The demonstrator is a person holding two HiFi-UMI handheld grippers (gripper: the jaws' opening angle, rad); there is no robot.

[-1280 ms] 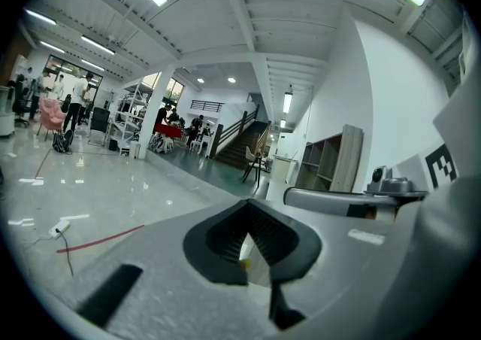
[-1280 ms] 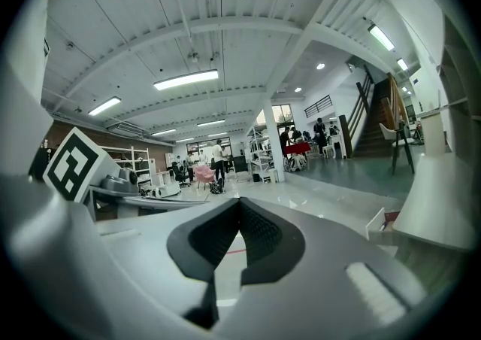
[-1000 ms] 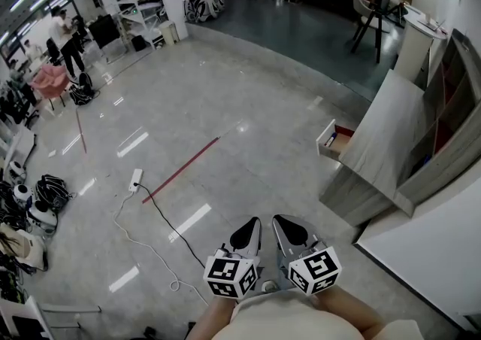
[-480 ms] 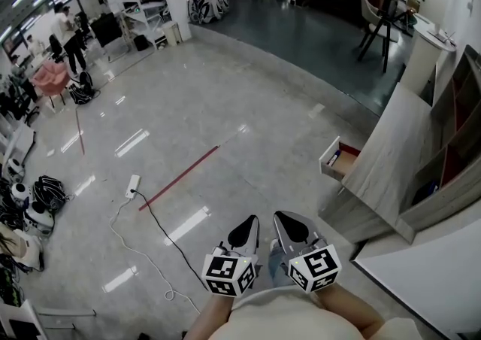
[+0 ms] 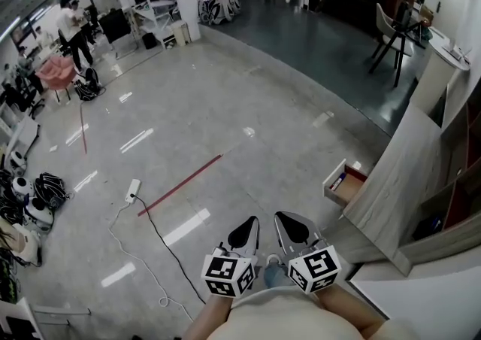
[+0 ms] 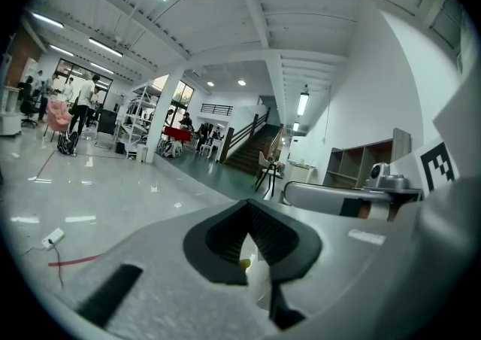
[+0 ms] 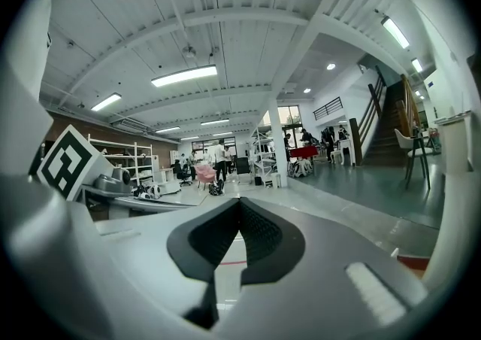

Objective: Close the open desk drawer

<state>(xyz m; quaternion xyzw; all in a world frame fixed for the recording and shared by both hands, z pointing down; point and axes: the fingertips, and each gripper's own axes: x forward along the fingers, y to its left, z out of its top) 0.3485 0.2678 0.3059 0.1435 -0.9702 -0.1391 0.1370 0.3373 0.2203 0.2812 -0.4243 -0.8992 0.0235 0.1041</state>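
Nearer than a second ago, the open drawer [image 5: 344, 184] juts from the desk [image 5: 391, 180] at right. Left gripper [image 5: 250, 223] and right gripper [image 5: 281, 218], side by side, are clenched on nothing; their cubes [image 5: 229, 277] show black square markers.

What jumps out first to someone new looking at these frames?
The open drawer jutting from the grey desk at the right of the head view. At bottom centre, the left tool and right tool sit side by side, both shut and empty, short of the drawer. A red tape line crosses the glossy floor.
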